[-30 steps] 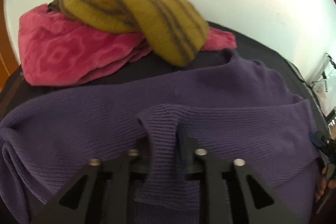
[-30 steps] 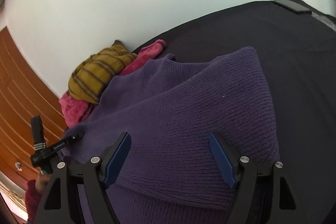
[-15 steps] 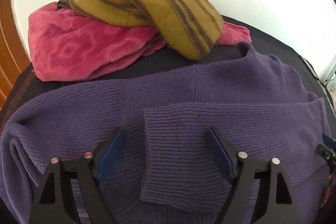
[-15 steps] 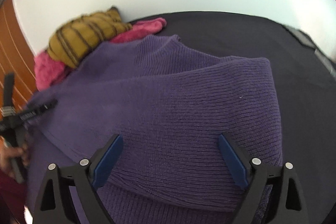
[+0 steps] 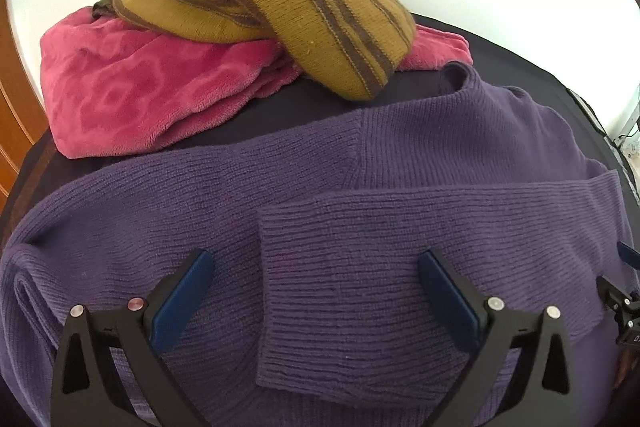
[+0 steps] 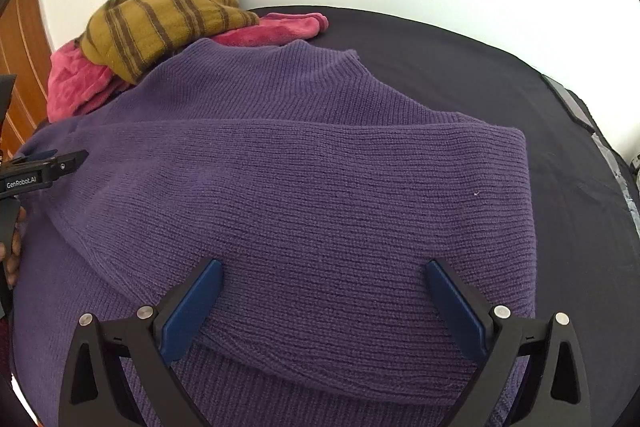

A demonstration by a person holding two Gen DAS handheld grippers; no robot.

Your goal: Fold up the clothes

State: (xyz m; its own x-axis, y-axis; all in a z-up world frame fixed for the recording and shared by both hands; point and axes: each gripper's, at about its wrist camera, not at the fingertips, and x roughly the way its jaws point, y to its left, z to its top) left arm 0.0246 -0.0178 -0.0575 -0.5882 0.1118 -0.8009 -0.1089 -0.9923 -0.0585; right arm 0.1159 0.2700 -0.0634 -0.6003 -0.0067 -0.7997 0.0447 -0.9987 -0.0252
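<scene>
Both the left gripper (image 5: 316, 267) and right gripper (image 6: 322, 277) are opening their jaws wide, pinching nothing, above the purple sweater (image 6: 320, 167).

both handheld tools have black angular plastic fingers (image 5: 100, 351) with silver screws and flat blue pads (image 6: 190, 311); one side reads white "genrobot.ai" lettering (image 6: 21, 183).

Before me lay three garments: one purple sweater (image 5: 400, 163), one pink fleece (image 5: 132, 95), one striped mustard knit (image 5: 288, 7). I held two grippers, left (image 5: 316, 287) and right (image 6: 320, 291).
</scene>
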